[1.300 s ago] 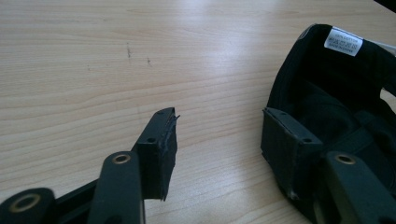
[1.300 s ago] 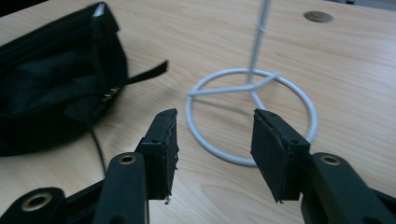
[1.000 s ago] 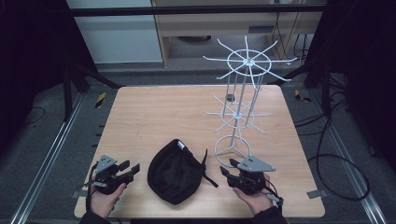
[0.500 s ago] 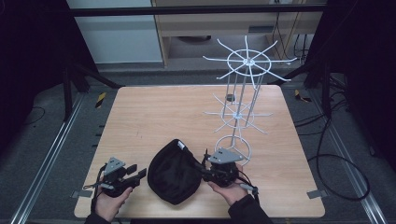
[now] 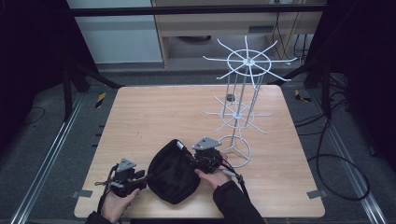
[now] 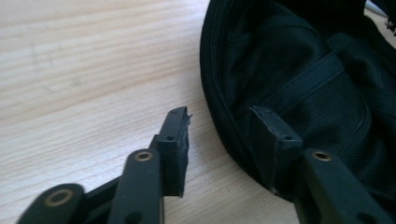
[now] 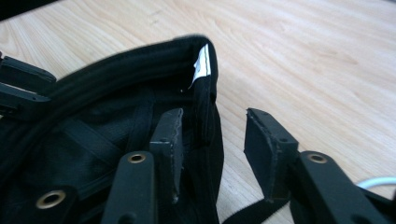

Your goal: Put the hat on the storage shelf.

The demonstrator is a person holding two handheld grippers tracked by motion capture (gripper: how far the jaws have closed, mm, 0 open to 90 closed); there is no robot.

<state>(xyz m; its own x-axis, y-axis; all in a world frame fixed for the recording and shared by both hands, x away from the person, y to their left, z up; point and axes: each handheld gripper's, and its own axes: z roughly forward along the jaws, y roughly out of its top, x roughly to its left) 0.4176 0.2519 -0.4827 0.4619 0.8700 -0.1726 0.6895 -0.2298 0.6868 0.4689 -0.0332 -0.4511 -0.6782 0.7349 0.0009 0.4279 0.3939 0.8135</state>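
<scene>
A black cap (image 5: 173, 173) lies upside down on the wooden table (image 5: 163, 112), near its front edge. My left gripper (image 5: 144, 179) is at the cap's left rim. In the left gripper view the cap (image 6: 317, 70) has its rim between the jaws of my left gripper (image 6: 222, 116), one jaw over the table and one inside. My right gripper (image 5: 194, 161) is at the cap's right rim. In the right gripper view my right gripper (image 7: 212, 122) straddles the cap's band (image 7: 93, 93) below a white label (image 7: 201, 63). Both pairs of jaws have just been closing and still stand apart from the fabric on the outer side.
A tall white wire rack (image 5: 240, 112) with spoked arms stands on a ring base at the right of the table, just behind my right gripper. A thin white cable (image 7: 378, 183) lies beside the right jaw. Bare wood stretches across the far half.
My right gripper has slid left from beside the rack's base to the cap's right rim. My left gripper has moved right up to the cap's left rim. Both pairs of jaws look narrower.
</scene>
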